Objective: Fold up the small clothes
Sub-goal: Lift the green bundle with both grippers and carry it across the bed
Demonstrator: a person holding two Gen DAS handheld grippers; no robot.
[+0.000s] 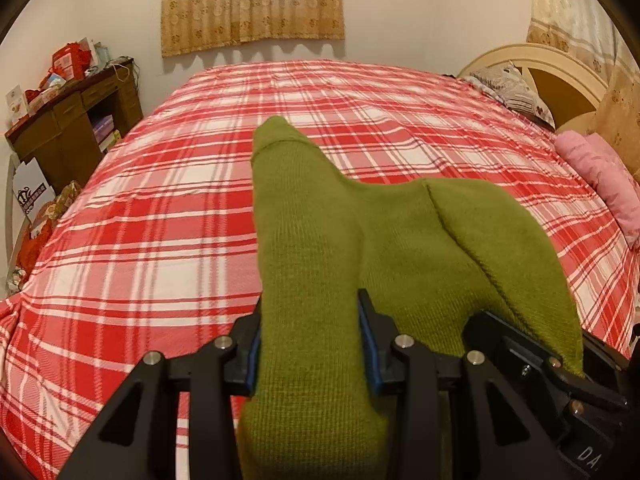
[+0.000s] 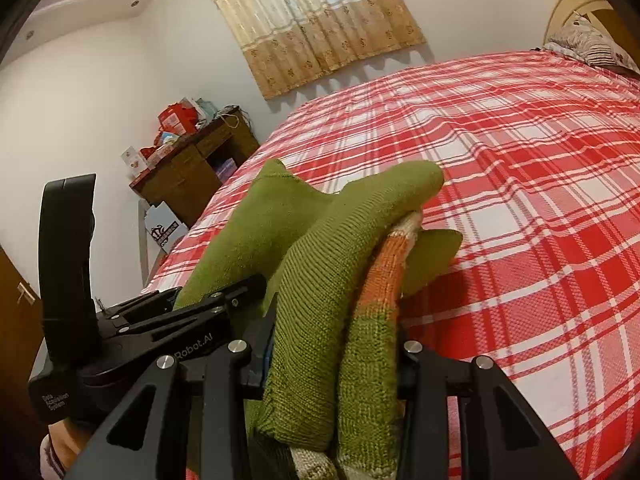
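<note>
A small olive-green knit garment point(image 1: 320, 240) with an orange and cream stripe point(image 2: 386, 264) is held up above the red plaid bed point(image 1: 160, 200). My left gripper point(image 1: 310, 344) is shut on a bunched green part of it, blue pads pressing from both sides. In the right wrist view my right gripper point(image 2: 334, 356) is shut on another thick fold of the same garment point(image 2: 320, 280). The two grippers are close side by side: the left one point(image 2: 208, 308) shows at the left of the right wrist view. The garment's lower part is hidden below the frames.
The plaid bed point(image 2: 520, 200) stretches ahead. A pink pillow point(image 1: 600, 184) and a patterned pillow point(image 1: 508, 88) lie by the headboard point(image 1: 560, 76) on the right. A brown desk point(image 1: 68, 128) with red boxes stands at the bed's far left corner, under a curtain point(image 1: 252, 4).
</note>
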